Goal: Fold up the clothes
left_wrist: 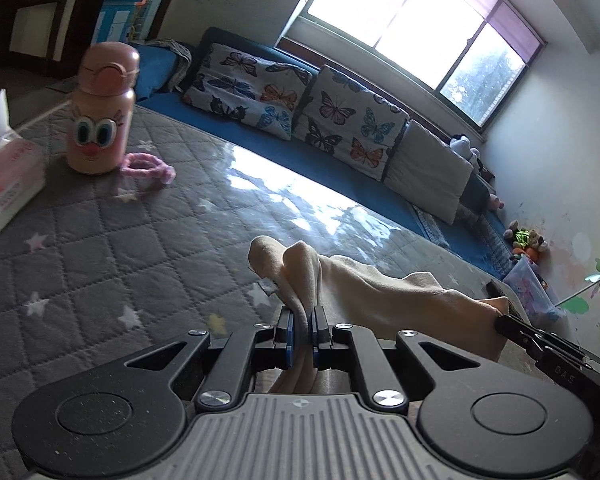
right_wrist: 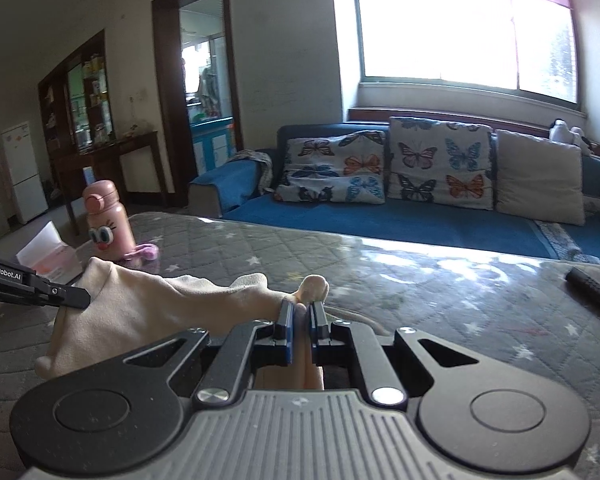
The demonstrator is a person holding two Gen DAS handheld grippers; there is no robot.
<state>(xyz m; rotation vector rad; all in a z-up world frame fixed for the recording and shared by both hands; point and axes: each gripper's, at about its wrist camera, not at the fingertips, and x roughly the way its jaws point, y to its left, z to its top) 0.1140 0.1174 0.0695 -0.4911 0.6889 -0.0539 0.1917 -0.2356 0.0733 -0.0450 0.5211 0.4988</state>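
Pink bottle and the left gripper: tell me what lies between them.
Only bare grey quilted cover, seen in the left wrist view. The pink bottle stands beside a pink hair tie, off that line; the left gripper is shut on the cream garment.

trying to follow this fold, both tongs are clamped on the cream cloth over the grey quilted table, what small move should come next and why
Probably carry both corners forward together and lower them onto the cloth's far part. The left tongs and right tongs are each shut on a corner of the cream soft cloth, which hangs stretched between them above the grey quilted table cover, so the fold is not yet laid down.
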